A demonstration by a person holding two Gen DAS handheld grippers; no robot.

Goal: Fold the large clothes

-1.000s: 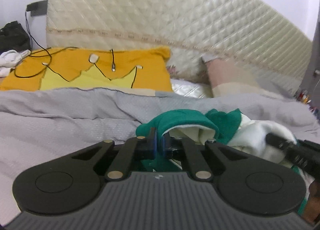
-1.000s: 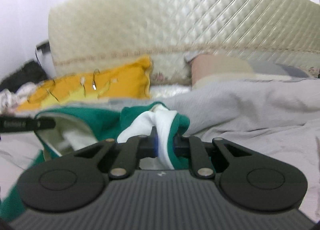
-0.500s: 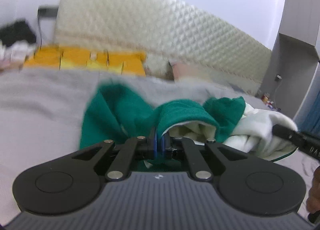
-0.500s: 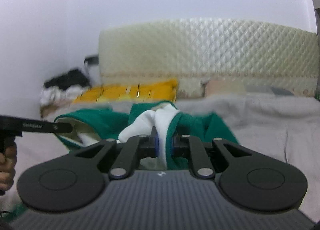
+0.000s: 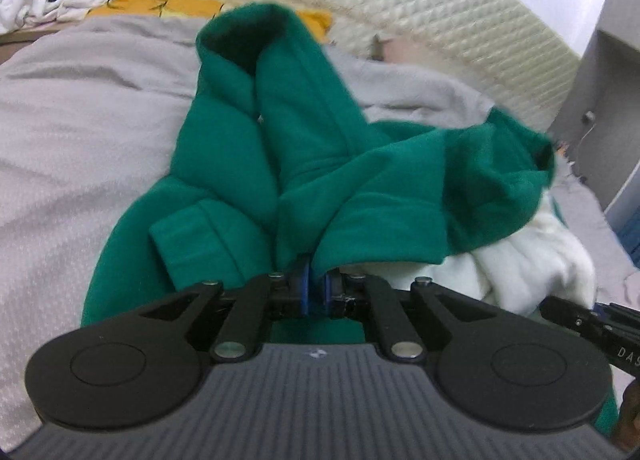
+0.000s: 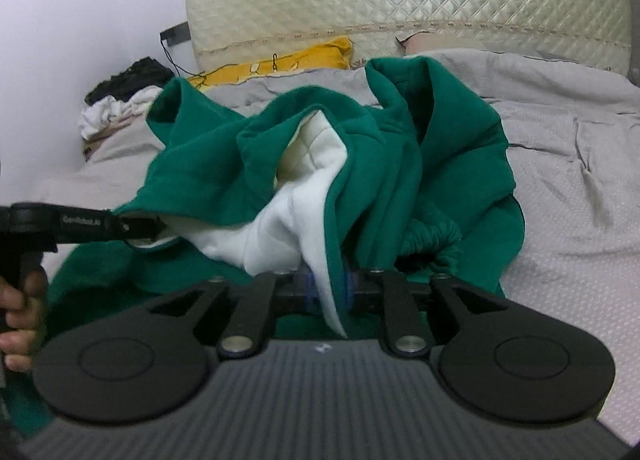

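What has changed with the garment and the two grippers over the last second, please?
The green fleece garment with white lining has spread out from a small bunch, one sleeve now flung toward the headboard. Both the left gripper and the right gripper stay clamped on it; the grey bedspread is unchanged.

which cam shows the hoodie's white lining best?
Right wrist. The green garment lies opened toward it, exposing the white lining from the quilted inside down to the right gripper. Left wrist shows mostly green outer fabric; the lining only peeks out lower right.
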